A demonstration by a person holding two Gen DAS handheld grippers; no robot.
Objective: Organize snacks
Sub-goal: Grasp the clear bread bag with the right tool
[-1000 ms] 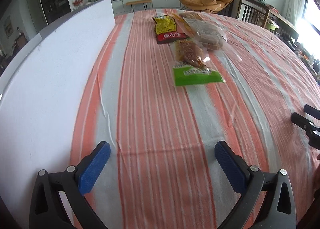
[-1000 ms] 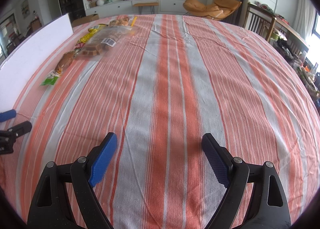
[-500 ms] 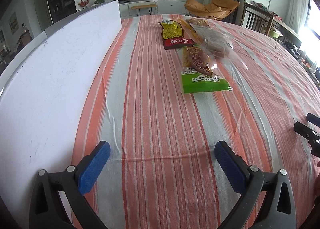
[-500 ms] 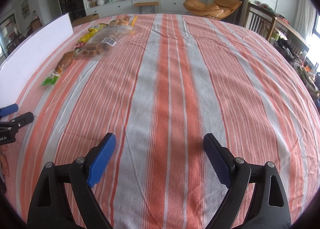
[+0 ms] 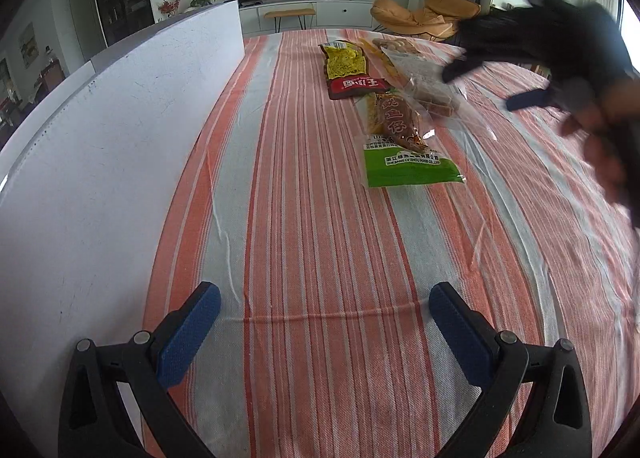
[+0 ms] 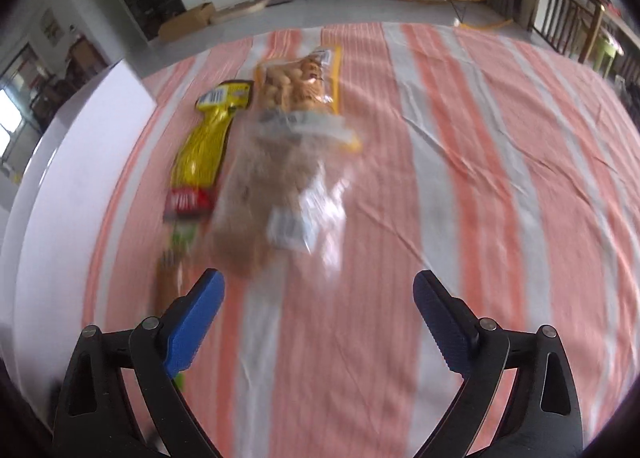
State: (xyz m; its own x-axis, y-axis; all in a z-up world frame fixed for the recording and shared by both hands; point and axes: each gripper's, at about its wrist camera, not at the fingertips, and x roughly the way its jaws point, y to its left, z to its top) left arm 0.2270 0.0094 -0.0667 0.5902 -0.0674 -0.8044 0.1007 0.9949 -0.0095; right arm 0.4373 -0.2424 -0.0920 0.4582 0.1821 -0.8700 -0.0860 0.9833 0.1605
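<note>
White board [image 5: 120, 130] walls the left; striped cloth [image 5: 320, 258] lies bare ahead

Snack packets on striped tablecloth [image 5: 312, 218]: squid packet [image 5: 400, 138] nearest; peanut packet [image 5: 348, 70] behind it; clear bag [image 5: 434, 96] right of both, touching. White board [image 5: 100, 146] along left edge.

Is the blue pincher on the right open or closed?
Open. The right gripper has its two blue fingers spread wide apart, with only striped tablecloth between them. It is above the clear snack bag, not holding it.
</note>
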